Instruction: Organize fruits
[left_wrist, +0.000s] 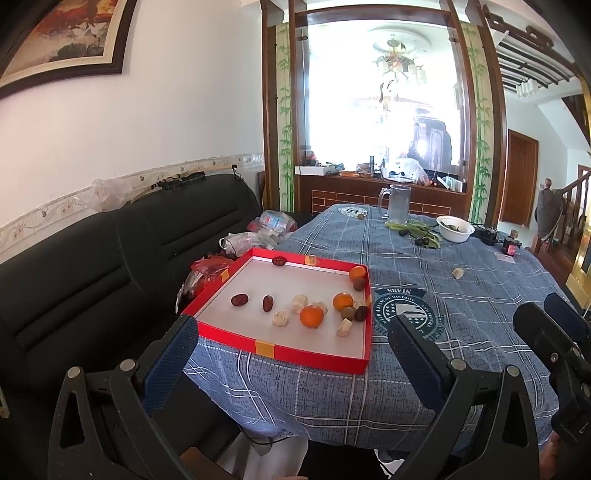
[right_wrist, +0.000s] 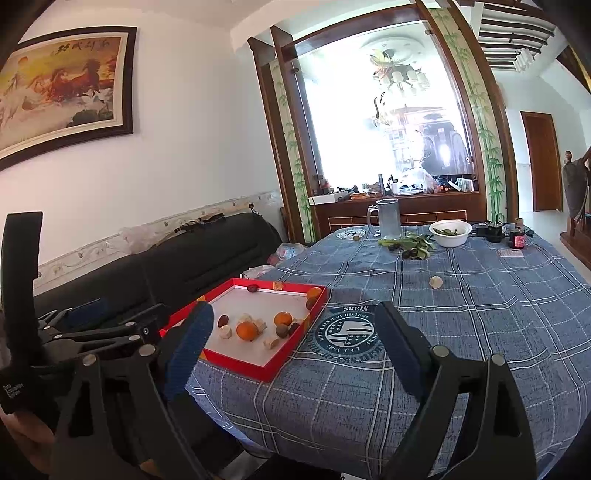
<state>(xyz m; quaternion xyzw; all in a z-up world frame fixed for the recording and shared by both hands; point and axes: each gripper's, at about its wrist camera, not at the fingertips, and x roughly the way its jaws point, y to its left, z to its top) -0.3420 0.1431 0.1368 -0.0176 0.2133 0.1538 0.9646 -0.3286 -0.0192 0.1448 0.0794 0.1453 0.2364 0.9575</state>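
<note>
A red tray (left_wrist: 280, 350) with a white floor sits at the table's near left corner; it also shows in the right wrist view (right_wrist: 243, 365). It holds three oranges (left_wrist: 311, 316), dark red dates (left_wrist: 240, 299), brown round fruits (left_wrist: 361, 313) and several pale wrapped pieces (left_wrist: 281, 318). One pale piece (left_wrist: 457, 273) lies loose on the cloth, also in the right wrist view (right_wrist: 436, 282). My left gripper (left_wrist: 291, 354) is open and empty, held before the tray's near edge. My right gripper (right_wrist: 293, 347) is open and empty, right of the tray.
A blue plaid tablecloth (left_wrist: 461, 332) covers the table. At the far end stand a glass mug (left_wrist: 397, 202), a white bowl (left_wrist: 455, 228), green leaves with dark fruits (left_wrist: 421, 232) and small bottles (left_wrist: 510, 246). A black sofa (left_wrist: 110, 266) with plastic bags lies left.
</note>
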